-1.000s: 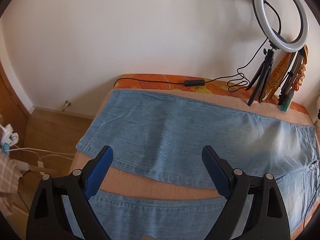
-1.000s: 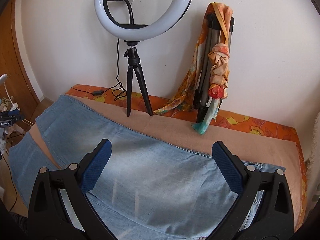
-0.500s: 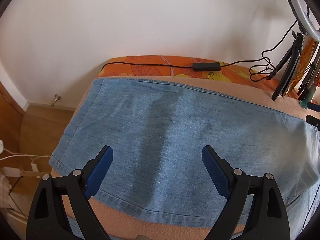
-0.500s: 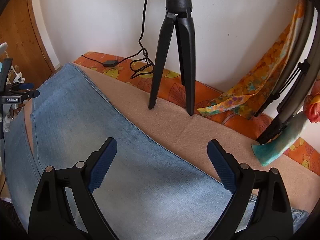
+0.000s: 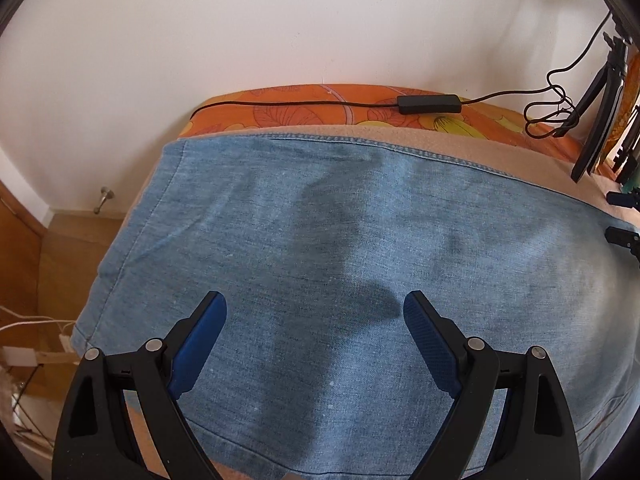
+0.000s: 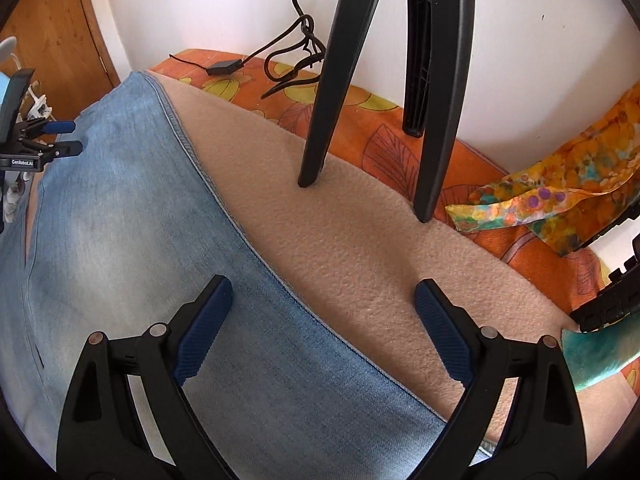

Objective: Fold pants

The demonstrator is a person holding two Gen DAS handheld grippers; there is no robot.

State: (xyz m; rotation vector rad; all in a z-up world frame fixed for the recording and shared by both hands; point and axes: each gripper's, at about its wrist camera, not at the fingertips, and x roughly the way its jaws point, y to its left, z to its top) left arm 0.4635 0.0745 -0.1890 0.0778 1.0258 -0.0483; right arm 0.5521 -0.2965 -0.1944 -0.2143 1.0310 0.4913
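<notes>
A: What does the left wrist view give that the other doesn't?
B: The hem end of the light blue denim pants (image 5: 340,248), spread flat on the peach fleece blanket (image 5: 532,160), with wooden floor (image 5: 68,248) at the left of the frame and a black cable with an inline box (image 5: 429,103) along the top. The left claw (image 5: 315,312) hangs over the denim, fingers wide apart, nothing between them.
A: And the right wrist view?
B: The pants (image 6: 120,240) fill the lower left; their stitched edge runs diagonally between the fingers of the right claw (image 6: 323,298), also spread wide and empty. Black tripod legs (image 6: 332,80) stand on the blanket (image 6: 360,240) above, a floral scarf (image 6: 560,192) at the right, and the left claw (image 6: 60,136) shows at the far left edge.
</notes>
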